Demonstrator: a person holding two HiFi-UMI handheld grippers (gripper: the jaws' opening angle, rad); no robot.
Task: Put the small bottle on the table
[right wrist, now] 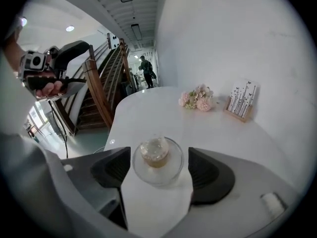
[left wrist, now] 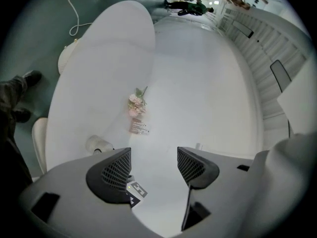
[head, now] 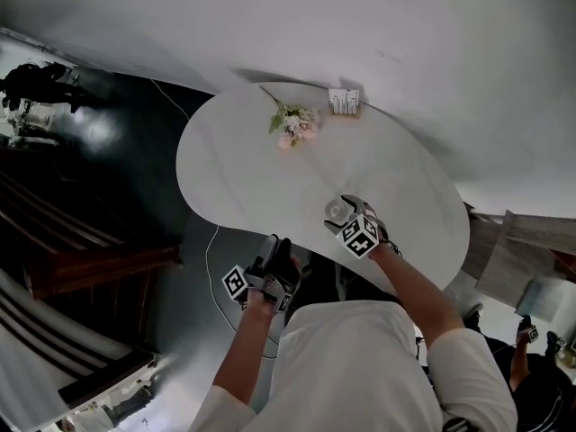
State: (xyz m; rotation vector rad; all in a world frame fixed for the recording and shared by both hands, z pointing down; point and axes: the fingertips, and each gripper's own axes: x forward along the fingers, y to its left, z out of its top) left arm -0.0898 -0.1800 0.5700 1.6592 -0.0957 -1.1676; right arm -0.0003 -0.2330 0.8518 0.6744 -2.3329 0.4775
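Note:
The small glass bottle (head: 337, 211) (right wrist: 157, 160) stands upright on the white oval table (head: 243, 160) near its front edge. Its round clear body and pale stopper face the right gripper view from above. My right gripper (head: 342, 214) (right wrist: 157, 170) is open with a jaw on each side of the bottle, and a thin gap shows at both sides. My left gripper (head: 277, 252) (left wrist: 154, 168) is open and empty, held off the table's front edge and tilted upward. In the left gripper view the bottle (left wrist: 98, 144) shows just left of the left jaw.
A small bunch of pink flowers (head: 292, 124) (right wrist: 198, 99) and a printed card stand (head: 344, 102) (right wrist: 241, 100) sit at the table's far side by the white wall. A cable (head: 211, 250) lies on the dark floor to the left. A wooden staircase (right wrist: 101, 90) rises beyond.

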